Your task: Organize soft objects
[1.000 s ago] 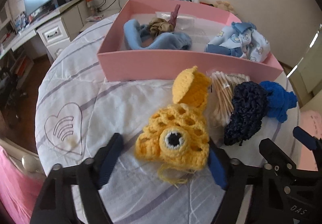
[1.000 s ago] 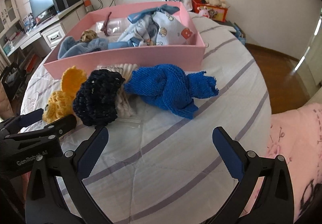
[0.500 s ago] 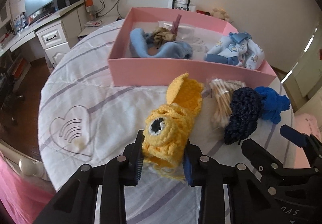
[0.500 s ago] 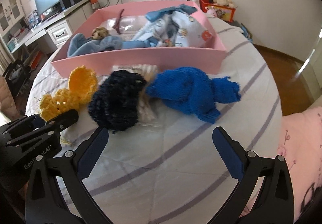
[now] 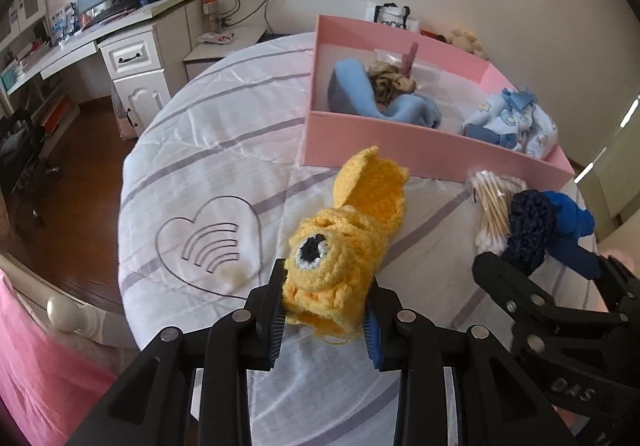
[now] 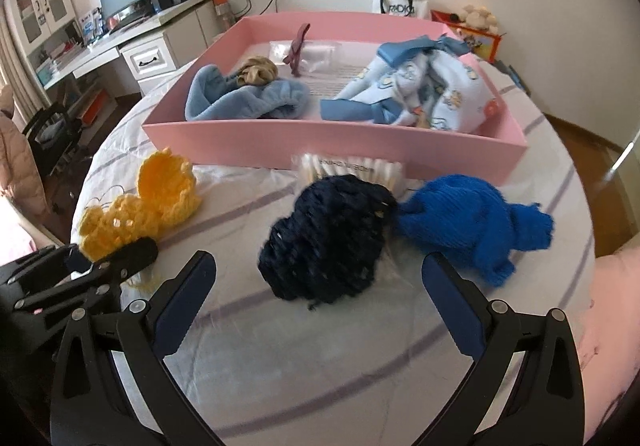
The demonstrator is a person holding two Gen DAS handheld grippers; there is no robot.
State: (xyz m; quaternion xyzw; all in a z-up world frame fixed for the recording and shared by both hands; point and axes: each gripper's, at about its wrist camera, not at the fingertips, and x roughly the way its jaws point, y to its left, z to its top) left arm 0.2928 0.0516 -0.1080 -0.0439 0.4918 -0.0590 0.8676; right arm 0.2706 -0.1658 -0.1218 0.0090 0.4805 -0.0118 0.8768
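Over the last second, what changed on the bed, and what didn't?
The left gripper closed on the yellow crocheted toy with the black eye, bunching it between the pads. The open right gripper moved closer to the dark navy knitted piece. The pink box and bright blue knit stayed put.

The navy knit piece (image 6: 328,238) hides most of the cotton swabs (image 6: 352,167).

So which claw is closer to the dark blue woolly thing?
Right. The right claw is open just in front of the dark blue woolly thing, not touching it. The left claw is off to the side, shut on the yellow crochet toy.
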